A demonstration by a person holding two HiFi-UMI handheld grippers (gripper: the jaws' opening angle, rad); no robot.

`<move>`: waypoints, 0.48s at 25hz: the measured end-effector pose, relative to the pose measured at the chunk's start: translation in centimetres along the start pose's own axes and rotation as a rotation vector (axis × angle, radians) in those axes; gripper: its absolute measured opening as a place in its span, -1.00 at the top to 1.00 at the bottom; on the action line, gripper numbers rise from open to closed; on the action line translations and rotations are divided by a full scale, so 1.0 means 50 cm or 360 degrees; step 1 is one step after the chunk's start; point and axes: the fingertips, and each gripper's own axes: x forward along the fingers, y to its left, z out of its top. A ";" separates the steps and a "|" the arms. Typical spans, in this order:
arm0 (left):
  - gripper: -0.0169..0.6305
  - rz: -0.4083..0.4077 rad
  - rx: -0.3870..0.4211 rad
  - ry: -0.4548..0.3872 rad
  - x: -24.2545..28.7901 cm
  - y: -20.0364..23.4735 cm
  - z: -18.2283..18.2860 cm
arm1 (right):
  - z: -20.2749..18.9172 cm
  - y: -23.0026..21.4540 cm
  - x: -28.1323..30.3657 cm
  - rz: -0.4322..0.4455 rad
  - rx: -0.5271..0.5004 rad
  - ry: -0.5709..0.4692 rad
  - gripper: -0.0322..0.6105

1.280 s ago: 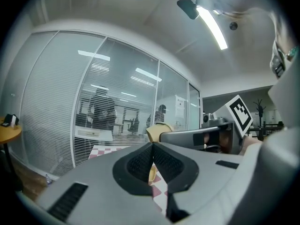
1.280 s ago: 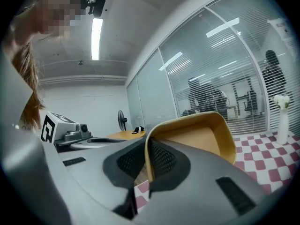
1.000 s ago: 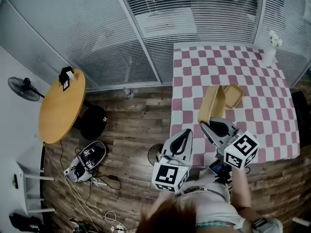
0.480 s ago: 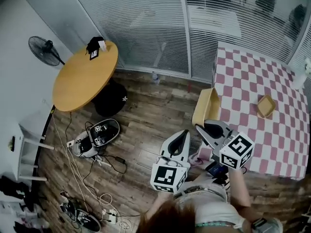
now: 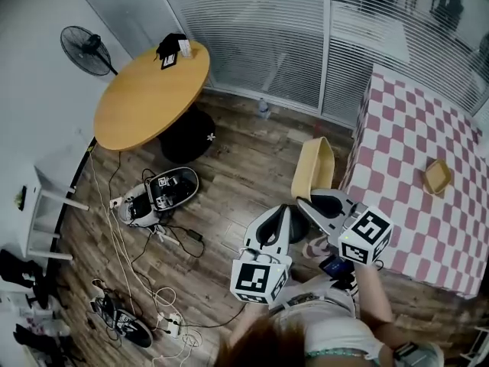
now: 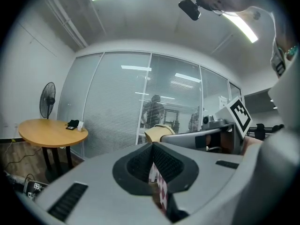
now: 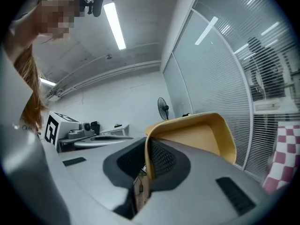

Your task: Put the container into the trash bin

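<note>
At lower centre my left gripper [image 5: 281, 208] is pressed together, empty. My right gripper [image 5: 306, 200] pinches the yellow container [image 5: 313, 167] by its wall, upright just beyond, over the wooden floor [image 5: 229, 182]. I'd hold firm until squarely above the bin, which I can't pick out.

**Person with two grey hand-held grippers**

The left gripper [image 5: 281, 208] and the right gripper [image 5: 305, 200] have smooth pale grey shells, dark ribbed pads [image 6: 168, 164] inside the jaws, and white cubes [image 5: 258, 278] printed with black square markers. The person wears a light top [image 5: 336, 333].

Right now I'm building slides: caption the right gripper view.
Right gripper clamps the yellow container by its rim.
</note>
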 end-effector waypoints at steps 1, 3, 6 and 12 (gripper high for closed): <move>0.92 0.0007 -0.0002 -0.0001 0.000 0.004 -0.001 | -0.003 0.001 0.006 0.0014 0.0002 0.0008 0.88; 0.92 0.0020 -0.0005 0.0002 0.003 0.012 -0.004 | -0.006 0.001 0.017 0.0037 0.0004 0.0022 0.88; 0.92 0.0060 -0.0028 0.0027 -0.003 0.021 -0.013 | -0.016 0.007 0.031 0.0083 0.0019 0.0049 0.88; 0.92 0.0107 -0.0035 0.0056 0.001 0.052 -0.025 | -0.041 -0.011 0.073 0.0112 0.0016 0.0104 0.88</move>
